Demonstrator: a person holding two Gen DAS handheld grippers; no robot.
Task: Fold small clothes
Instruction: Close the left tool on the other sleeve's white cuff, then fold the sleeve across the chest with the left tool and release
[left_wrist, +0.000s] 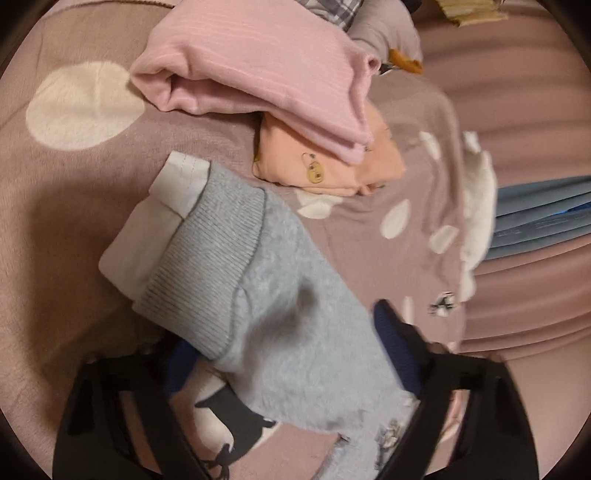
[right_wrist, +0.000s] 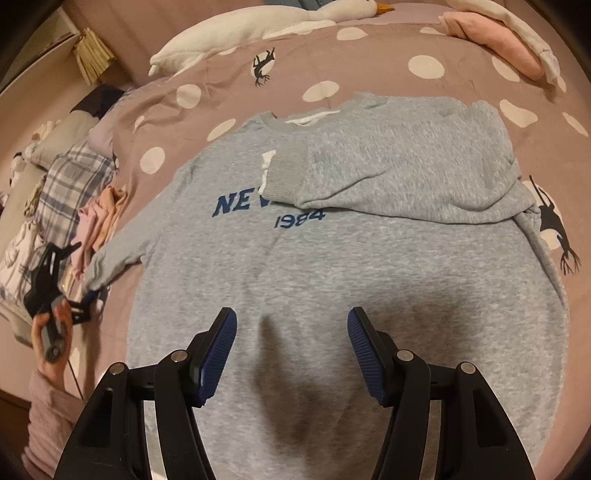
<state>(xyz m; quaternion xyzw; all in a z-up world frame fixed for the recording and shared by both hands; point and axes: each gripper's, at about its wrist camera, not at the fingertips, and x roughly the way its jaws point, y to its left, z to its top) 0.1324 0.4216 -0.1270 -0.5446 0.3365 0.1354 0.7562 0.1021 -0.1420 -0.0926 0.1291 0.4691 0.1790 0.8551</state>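
Blue-padded right claw (right_wrist: 291, 350) gapes wide over a grey sweatshirt (right_wrist: 332, 258) spread mid-frame on the mauve polka-dot bedspread (right_wrist: 369, 55). Left claw (left_wrist: 291, 354) straddles its sleeve (left_wrist: 236, 258); grip unclear. Folded pink clothes (left_wrist: 258, 74) sit upper centre, plush goose (right_wrist: 258, 22) top.

We see a heather-grey fleece sweatshirt (right_wrist: 369, 266) with navy lettering on a mauve bedspread (right_wrist: 369, 62) patterned with white dots and black deer.
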